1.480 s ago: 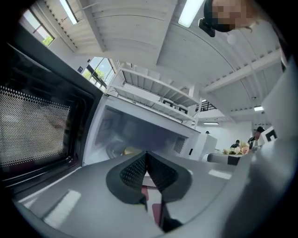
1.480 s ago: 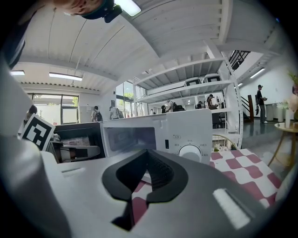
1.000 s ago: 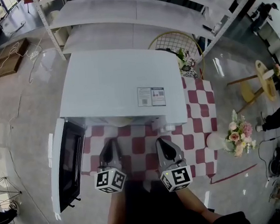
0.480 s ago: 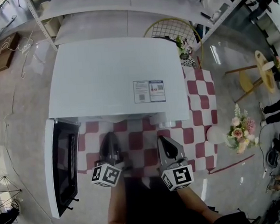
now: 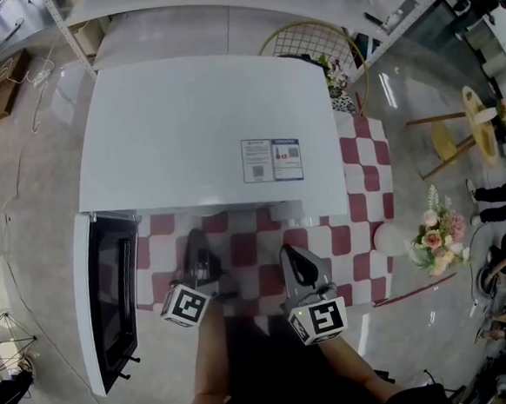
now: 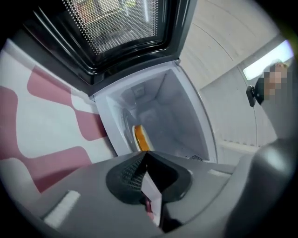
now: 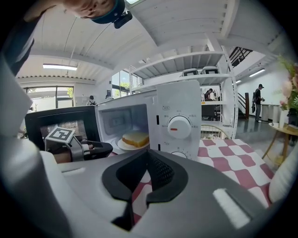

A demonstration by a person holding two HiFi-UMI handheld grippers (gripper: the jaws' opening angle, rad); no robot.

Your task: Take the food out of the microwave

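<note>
My left claw (image 5: 195, 241) and right claw (image 5: 289, 255) both clenched empty, red-and-white checked tablecloth (image 5: 361, 188), open white microwave (image 5: 204, 131), glossy grey floor (image 5: 24, 180), white metal shelving (image 7: 186, 58)

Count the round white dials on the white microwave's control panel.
2. One round white dial, red-marked, sits mid-panel; a second lies directly below, only its top edge showing. More may be hidden lower down.
</note>
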